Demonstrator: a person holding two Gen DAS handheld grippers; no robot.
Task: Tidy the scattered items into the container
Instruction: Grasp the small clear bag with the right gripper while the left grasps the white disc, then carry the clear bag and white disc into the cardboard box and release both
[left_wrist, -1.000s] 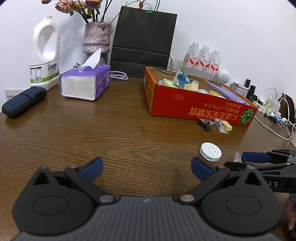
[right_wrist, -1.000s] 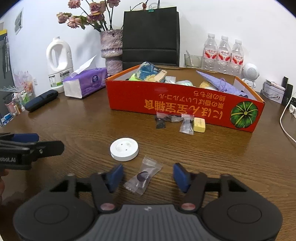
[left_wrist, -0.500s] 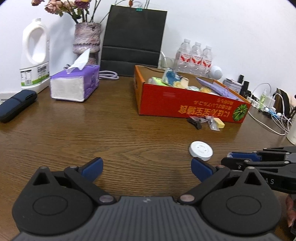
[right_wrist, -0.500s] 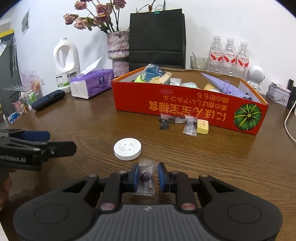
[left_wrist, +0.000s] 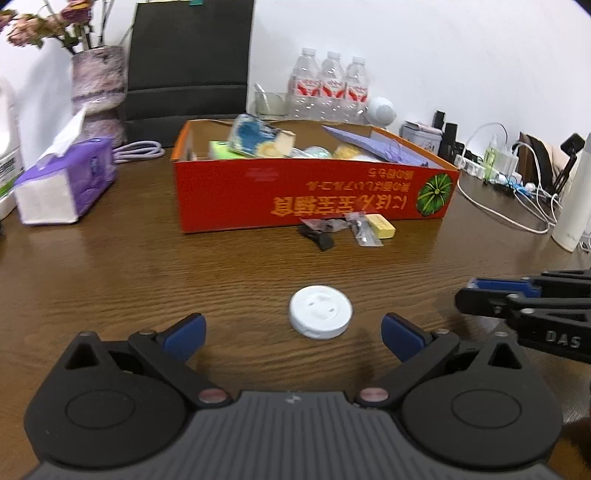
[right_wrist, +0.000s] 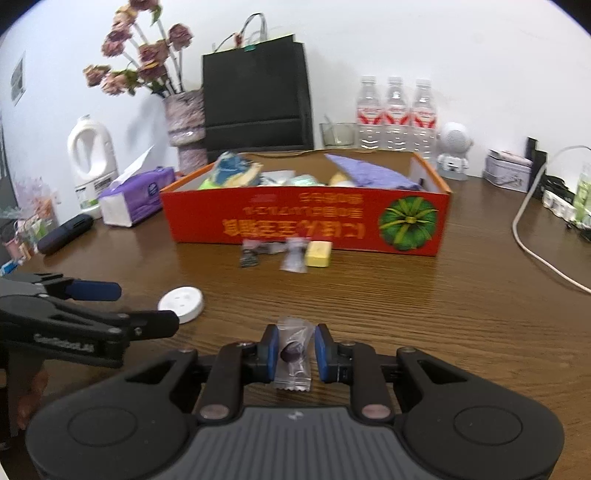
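My right gripper is shut on a clear plastic packet with a dark round piece inside, held just above the wooden table. My left gripper stands open, and the white round disc lies on the table just ahead, between its fingers. The red cardboard box holds several items and stands farther back. In front of it lie a black clip, a small clear bag and a yellow block. In the right wrist view the left gripper sits at the left beside the disc.
A purple tissue box, a white jug and a flower vase stand at the left. A black paper bag and water bottles line the back wall. Cables and chargers crowd the right edge.
My right gripper closed on the clear packet and lifted it toward the box. My left gripper moved right, so the white disc now lies between its open fingers.
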